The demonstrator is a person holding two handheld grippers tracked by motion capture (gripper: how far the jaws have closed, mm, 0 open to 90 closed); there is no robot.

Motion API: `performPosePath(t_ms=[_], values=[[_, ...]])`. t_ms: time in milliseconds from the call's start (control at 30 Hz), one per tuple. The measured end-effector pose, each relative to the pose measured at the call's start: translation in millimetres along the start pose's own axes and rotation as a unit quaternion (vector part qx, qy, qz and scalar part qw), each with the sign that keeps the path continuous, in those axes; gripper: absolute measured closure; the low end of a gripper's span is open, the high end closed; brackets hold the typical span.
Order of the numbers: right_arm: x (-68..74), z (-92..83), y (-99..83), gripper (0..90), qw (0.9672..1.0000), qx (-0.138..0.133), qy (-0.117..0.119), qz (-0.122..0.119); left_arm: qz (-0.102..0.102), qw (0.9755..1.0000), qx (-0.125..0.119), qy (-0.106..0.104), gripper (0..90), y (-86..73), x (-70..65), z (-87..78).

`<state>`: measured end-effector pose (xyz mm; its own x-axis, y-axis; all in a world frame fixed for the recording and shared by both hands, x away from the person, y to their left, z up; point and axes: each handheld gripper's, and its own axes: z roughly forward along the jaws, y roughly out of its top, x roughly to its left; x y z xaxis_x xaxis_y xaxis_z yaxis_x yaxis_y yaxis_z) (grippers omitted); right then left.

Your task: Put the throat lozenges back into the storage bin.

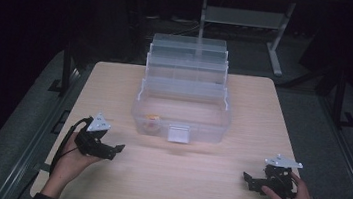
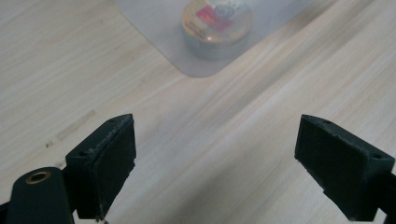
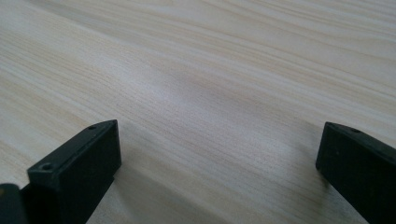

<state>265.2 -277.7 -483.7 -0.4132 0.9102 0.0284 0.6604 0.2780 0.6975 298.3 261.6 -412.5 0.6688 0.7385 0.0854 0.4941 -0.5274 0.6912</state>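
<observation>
Ahead of our left claw point(image 1: 117, 149) sits the clear plastic tiered box point(image 1: 181, 111). Both claws gape, released. Our right claw point(image 1: 247, 178) rests on the pale wooden desk point(image 1: 196, 177).

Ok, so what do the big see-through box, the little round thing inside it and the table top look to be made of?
The box looks like clear, slightly frosted plastic: the table grain shows through its walls. The round thing seems to be a small tin or roll with a shiny side and a printed label on top; the blur leaves it open. The table looks like pale wood or wood-look laminate, matte, with fine straight grain.
</observation>
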Motion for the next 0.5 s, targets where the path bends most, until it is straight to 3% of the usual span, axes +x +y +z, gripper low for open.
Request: performPosePath(t_ms=[500], values=[[0.0, 0.0, 0.0, 0.0, 1.0, 0.0, 0.0, 0.0, -0.004, 0.9999, 0.009, 0.014, 11.6, -32.9, -10.8, 7.1]])
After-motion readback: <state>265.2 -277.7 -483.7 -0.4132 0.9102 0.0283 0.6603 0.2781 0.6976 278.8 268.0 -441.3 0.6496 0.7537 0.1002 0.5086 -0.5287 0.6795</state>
